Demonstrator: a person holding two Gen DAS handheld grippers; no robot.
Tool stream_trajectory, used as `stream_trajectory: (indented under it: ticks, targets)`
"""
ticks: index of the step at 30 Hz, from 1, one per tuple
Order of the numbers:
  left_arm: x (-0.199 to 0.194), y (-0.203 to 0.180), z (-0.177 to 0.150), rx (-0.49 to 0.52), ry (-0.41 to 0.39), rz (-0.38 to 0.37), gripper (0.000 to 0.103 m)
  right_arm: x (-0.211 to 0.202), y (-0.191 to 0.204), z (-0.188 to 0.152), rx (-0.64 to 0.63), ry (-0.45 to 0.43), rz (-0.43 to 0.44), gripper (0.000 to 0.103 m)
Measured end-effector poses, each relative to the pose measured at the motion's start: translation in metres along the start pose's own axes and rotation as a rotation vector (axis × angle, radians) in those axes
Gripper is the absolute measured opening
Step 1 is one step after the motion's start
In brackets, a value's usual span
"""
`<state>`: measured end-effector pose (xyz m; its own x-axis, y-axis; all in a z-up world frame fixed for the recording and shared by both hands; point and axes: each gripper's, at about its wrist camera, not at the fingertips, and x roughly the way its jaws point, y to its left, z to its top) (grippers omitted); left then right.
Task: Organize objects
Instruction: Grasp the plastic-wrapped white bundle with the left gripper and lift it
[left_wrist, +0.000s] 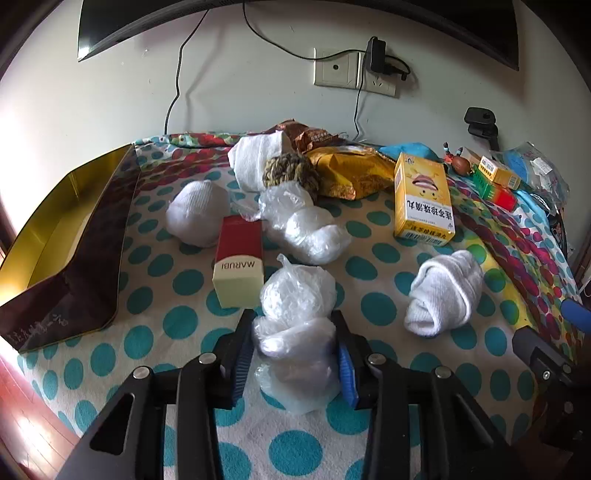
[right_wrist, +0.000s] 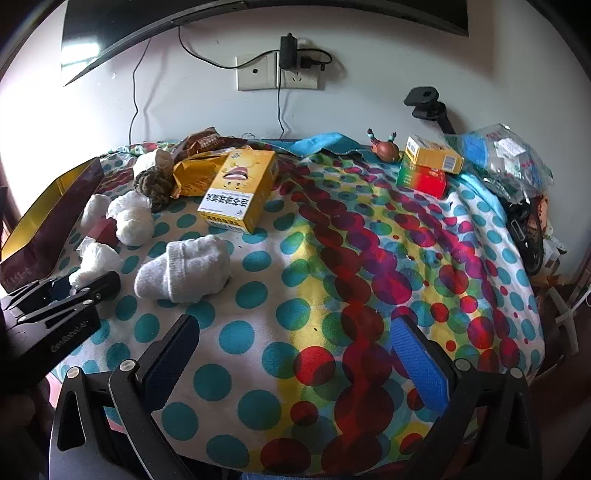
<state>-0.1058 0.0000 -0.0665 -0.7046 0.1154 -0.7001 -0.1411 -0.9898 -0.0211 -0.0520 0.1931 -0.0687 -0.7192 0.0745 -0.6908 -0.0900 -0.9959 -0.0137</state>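
The plastic-wrapped bundle (left_wrist: 295, 325) is lying on the polka-dot blanket (left_wrist: 369, 306) covering the counter, at the near edge of the clutter, and the left claw (left_wrist: 293, 354) is straddling its lower half, both blue-padded fingers (left_wrist: 243, 365) pressing against the crinkled film, so the claw is reading as clenched on the bundle, though whether it is bearing the weight yet cannot be told. The wrap is thin and slippery, so the squeeze is best kept on the firmer white core rather than on loose film, which would likely slide out during a lift. The red and cream box marked MARUBI (left_wrist: 240, 266) is standing just beside the bundle's upper left, close enough that a sideways drag would probably topple it; a straight rise first looks safer. A second wrapped bundle (left_wrist: 306, 225) is sitting behind, near but apart. The open gold-lined box (left_wrist: 74, 236) is waiting to the left and seems the likely place for sorting, so a high carry over its dark wall would be wise. A rolled white sock (left_wrist: 443, 291) is lying to the right, well apart, with the yellow medicine carton (left_wrist: 423, 199) beyond it. The right claw (right_wrist: 295, 362) is hovering spread wide over bare blanket, gripping nothing and staying clear of the left one's path.
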Motion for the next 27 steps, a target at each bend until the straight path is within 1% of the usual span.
stream_trajectory:
  ticks: [3,7,8,10,14,19,22,24,25,26,27]
  targets:
    - [-0.001,0.0,-0.002,0.01,-0.013,0.002,0.038,0.006,-0.002,-0.002,0.007,0.014,-0.003,0.103]
    - [-0.013,0.003,-0.007,0.027,-0.047,0.008,0.037,0.01,-0.001,-0.004,0.004,0.017,0.003,0.103]
    - [-0.02,0.008,-0.011,0.02,-0.064,0.016,0.037,0.01,-0.001,-0.004,0.0,0.01,0.01,0.103]
    - [-0.028,0.016,-0.016,-0.004,-0.068,0.025,0.037,0.009,0.002,-0.003,-0.009,-0.01,0.024,0.103]
    - [-0.042,0.031,-0.017,-0.037,-0.086,0.046,0.037,0.013,0.013,-0.001,-0.026,-0.01,0.038,0.103]
    - [-0.053,0.052,-0.007,-0.065,-0.111,0.069,0.037,0.016,0.03,-0.001,-0.059,-0.005,0.046,0.103]
    - [-0.063,0.068,0.003,-0.085,-0.148,0.09,0.037,0.015,0.038,-0.002,-0.088,-0.01,0.048,0.103]
    - [-0.071,0.085,0.014,-0.108,-0.182,0.128,0.037,0.015,0.041,-0.002,-0.099,-0.01,0.05,0.103]
    - [-0.073,0.099,0.022,-0.138,-0.19,0.142,0.037,0.016,0.042,-0.002,-0.102,-0.008,0.051,0.103]
    - [-0.072,0.111,0.027,-0.16,-0.187,0.156,0.037,0.017,0.043,-0.002,-0.105,-0.004,0.051,0.103]
    - [-0.068,0.126,0.033,-0.181,-0.18,0.196,0.037,0.018,0.044,-0.002,-0.107,0.0,0.051,0.103]
